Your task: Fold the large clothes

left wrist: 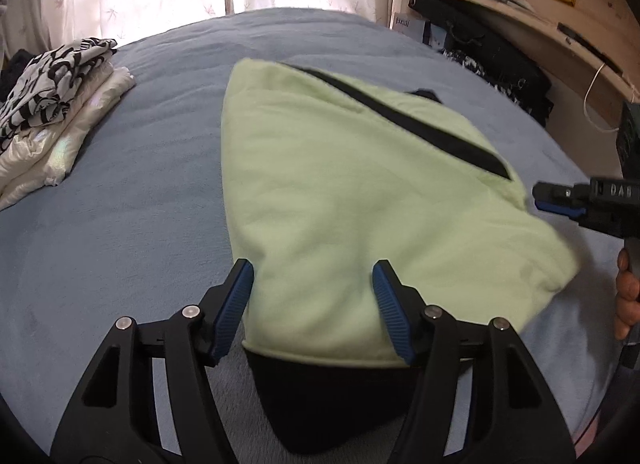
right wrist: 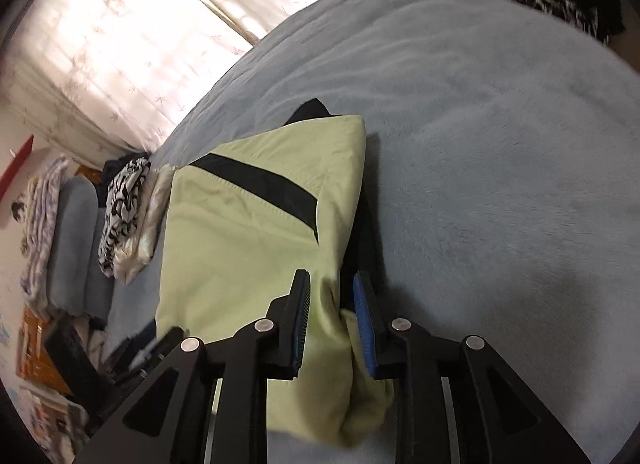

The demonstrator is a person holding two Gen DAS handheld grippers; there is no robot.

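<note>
Fleecy green jacket [left wrist: 352,199], seemingly ungripped — plush bedspread [left wrist: 120,248]

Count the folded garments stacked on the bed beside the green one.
2: a black-and-white patterned one on top, a white one beneath it, near the curtain. More may be hidden underneath.

A pale green garment [left wrist: 360,191] with a black diagonal stripe and black lining is lying on a grey-blue fleece blanket [left wrist: 120,232]. A black-and-white patterned cloth [left wrist: 52,91] is sitting on folded cream fabric [left wrist: 60,147]. White curtains [right wrist: 120,35] with a faint pink leaf print are glowing. Both grippers' pads [left wrist: 236,304] are showing blue on black frames.
</note>
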